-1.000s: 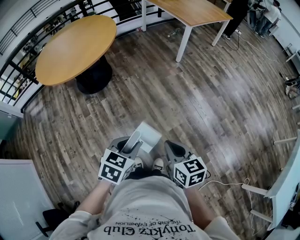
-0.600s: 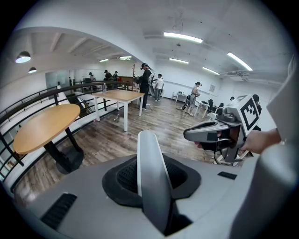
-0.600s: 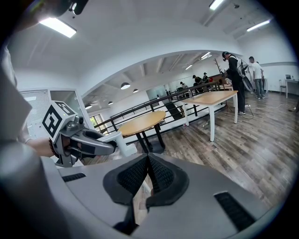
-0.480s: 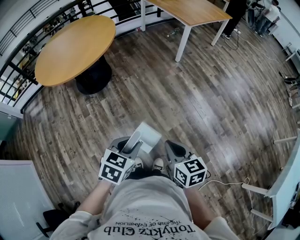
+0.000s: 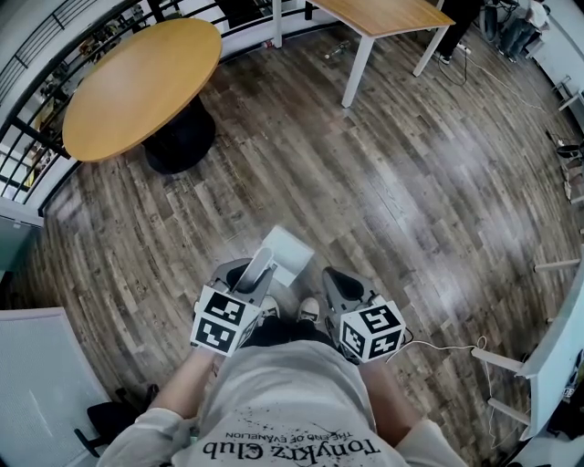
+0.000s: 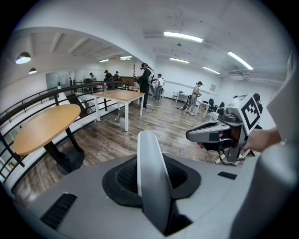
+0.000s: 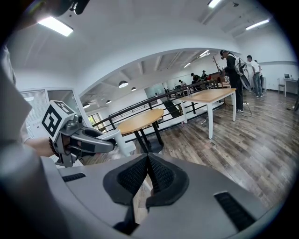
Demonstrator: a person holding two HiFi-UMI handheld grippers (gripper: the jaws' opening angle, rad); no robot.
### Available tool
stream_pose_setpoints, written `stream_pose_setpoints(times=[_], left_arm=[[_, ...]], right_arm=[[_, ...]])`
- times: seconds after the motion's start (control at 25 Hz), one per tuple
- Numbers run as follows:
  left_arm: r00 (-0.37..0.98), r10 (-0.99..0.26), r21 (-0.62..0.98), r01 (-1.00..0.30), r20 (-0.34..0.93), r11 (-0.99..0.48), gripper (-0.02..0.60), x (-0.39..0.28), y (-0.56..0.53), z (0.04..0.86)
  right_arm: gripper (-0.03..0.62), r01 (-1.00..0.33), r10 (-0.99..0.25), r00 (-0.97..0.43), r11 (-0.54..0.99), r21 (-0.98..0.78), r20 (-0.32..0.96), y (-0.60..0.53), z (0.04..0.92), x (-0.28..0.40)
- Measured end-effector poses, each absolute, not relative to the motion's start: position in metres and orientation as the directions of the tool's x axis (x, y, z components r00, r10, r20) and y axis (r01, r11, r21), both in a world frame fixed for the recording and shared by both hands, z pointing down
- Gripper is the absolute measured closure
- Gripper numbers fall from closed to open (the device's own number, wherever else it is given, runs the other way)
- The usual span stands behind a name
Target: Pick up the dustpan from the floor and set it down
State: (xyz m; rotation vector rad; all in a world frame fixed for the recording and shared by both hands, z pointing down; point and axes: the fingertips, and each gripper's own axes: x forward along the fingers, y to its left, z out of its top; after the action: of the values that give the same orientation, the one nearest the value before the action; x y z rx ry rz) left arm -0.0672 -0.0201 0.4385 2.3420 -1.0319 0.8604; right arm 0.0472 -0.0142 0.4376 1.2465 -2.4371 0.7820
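In the head view the white dustpan (image 5: 285, 254) hangs low over the wooden floor (image 5: 411, 182), just ahead of the person's shoes. Its pale grey handle (image 6: 152, 182) runs straight up between the jaws of my left gripper (image 5: 246, 274), which is shut on it. In the right gripper view the left gripper (image 7: 110, 140) shows at the left with the dustpan (image 7: 122, 144) at its tip. My right gripper (image 7: 147, 156) hovers beside it, shut, its black pads meeting with nothing between them. It shows in the head view (image 5: 336, 283) to the right of the dustpan.
A round wooden table (image 5: 137, 87) on a black foot stands at the far left by a black railing. A rectangular white-legged table (image 5: 383, 18) is at the back. White furniture (image 5: 561, 365) and a thin cable (image 5: 447, 348) lie at the right. People (image 6: 147, 81) stand far off.
Only the head view has shifted a little. Both grippers and the dustpan stay where they were.
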Motion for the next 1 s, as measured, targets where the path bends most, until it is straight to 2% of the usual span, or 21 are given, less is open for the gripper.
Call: stream_pose_setpoints(times=[1.0], left_arm=[[0.53, -0.494, 0.151, -0.772, 0.689, -0.618, 0.471, -0.057, -0.058, 0.514]], right_arm=[[0.572, -0.822, -0.609, -0.568, 0.452, -0.346, 0.553, -0.041, 0.494, 0.053]])
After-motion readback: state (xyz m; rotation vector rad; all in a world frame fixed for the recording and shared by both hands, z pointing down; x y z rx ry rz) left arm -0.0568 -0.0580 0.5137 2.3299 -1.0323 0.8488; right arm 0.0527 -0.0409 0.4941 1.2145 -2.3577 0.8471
